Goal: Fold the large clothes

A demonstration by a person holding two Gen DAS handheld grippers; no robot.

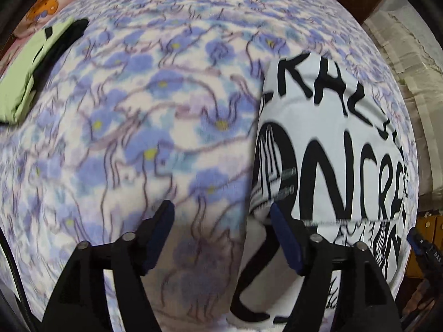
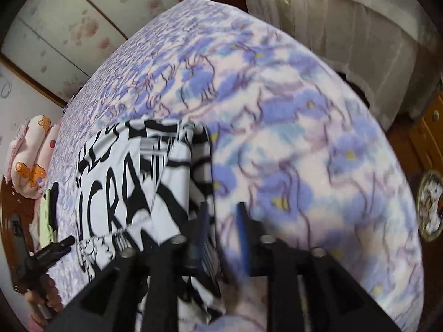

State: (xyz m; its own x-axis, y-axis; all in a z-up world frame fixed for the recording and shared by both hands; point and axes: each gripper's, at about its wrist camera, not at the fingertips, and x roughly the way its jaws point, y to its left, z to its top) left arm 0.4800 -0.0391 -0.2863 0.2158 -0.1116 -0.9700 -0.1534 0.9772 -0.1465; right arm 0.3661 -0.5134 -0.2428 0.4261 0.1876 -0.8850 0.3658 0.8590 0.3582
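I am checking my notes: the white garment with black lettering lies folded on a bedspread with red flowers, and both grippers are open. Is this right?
Not quite: the left wrist view shows the bedspread has blue flowers, not red. The white garment with black lettering does lie folded on it, and the left gripper and right gripper are open.

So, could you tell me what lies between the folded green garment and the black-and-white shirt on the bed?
Only bare floral blanket separates the green garment from the black-and-white shirt, seen best in the left wrist view.
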